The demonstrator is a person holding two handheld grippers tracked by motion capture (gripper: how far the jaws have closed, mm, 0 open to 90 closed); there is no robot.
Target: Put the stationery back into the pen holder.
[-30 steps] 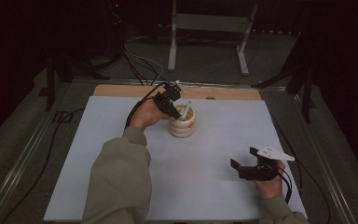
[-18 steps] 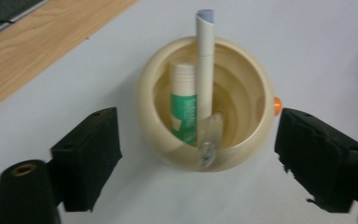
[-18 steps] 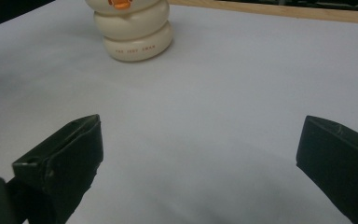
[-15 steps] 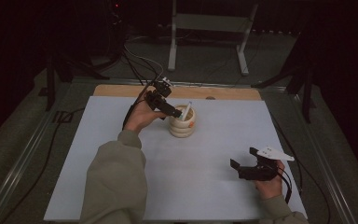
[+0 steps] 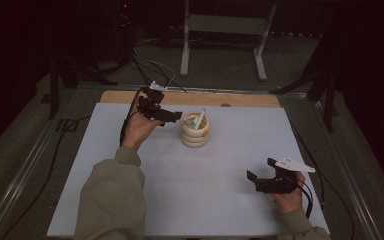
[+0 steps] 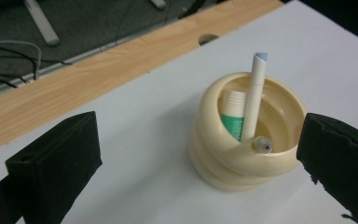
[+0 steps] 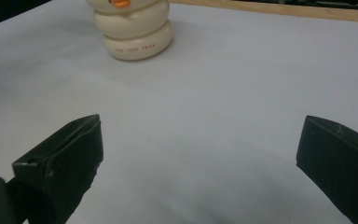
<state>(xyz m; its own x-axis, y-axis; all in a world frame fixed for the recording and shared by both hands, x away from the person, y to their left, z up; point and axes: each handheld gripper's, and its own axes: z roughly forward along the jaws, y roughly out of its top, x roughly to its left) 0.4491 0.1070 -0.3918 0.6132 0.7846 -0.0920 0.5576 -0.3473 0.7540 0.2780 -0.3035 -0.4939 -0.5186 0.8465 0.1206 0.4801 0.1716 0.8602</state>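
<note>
My left hand-held gripper [image 5: 176, 116] hangs just left of the cream ribbed holder [image 5: 195, 131] at the far middle of the bench [image 5: 240, 150], jaws spread wide and empty. Three things already stand inside — a white pen [image 6: 255, 95], a green-labelled tube [image 6: 233, 116] and a small capped stick [image 6: 263, 144] leaning at the near rim — so I judge the loading mostly or wholly done. My right hand-held gripper [image 5: 260, 181] waits at the near right, also wide and empty, with nothing on the bench beside it to pick up.

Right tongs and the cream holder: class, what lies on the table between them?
Nothing: in the high view, bare white table cover separates the right tongs from the cream holder.
</note>
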